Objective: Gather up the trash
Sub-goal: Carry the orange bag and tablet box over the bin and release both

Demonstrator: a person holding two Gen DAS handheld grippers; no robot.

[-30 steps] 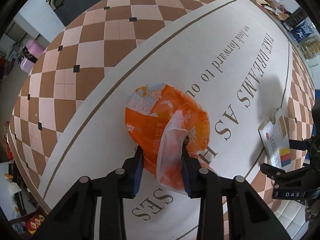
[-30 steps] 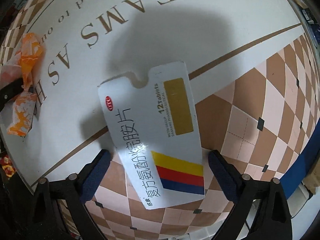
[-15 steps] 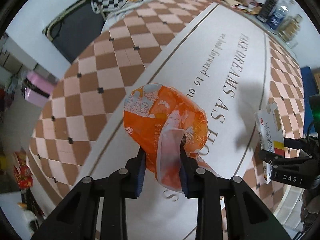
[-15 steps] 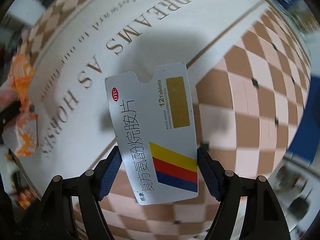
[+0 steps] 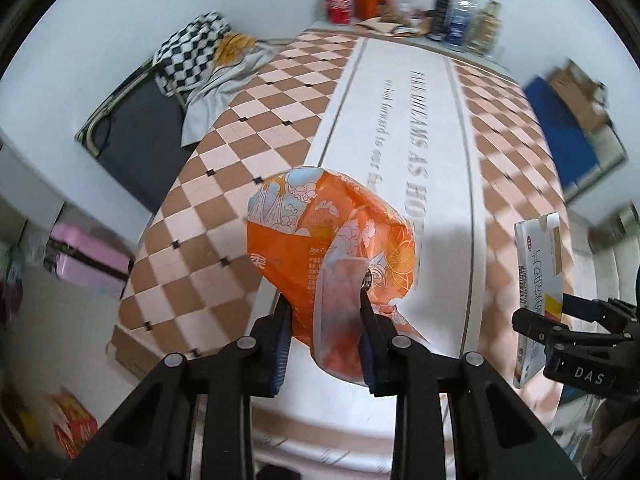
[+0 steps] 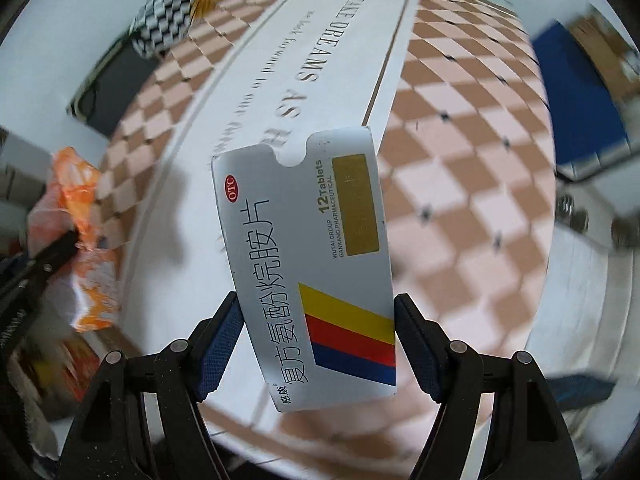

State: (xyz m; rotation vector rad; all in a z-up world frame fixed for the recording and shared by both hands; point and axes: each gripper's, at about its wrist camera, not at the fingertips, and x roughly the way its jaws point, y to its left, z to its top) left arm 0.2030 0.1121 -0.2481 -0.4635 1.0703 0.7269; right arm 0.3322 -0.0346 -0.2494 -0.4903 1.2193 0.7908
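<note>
My left gripper (image 5: 323, 312) is shut on a crumpled orange snack wrapper (image 5: 320, 240) and holds it up above the table. My right gripper (image 6: 318, 340) is shut on a flat white medicine box (image 6: 308, 264) with yellow, red and blue stripes, also held in the air. The box (image 5: 538, 276) and the right gripper (image 5: 560, 320) show at the right of the left wrist view. The wrapper (image 6: 86, 240) and the left gripper show at the left edge of the right wrist view.
A table with a brown-and-pink checked cloth (image 5: 248, 128) and a white printed centre strip lies below. Bottles, cans and boxes (image 5: 400, 0) stand at its far end. A chair with checked cloth (image 5: 192, 56), a pink case (image 5: 88, 260) and a blue item (image 5: 564, 132) stand around.
Both grippers have risen away from the table with their loads. The right gripper has closed on the medicine box and lifted it. The wrapper stays gripped in the left gripper.
</note>
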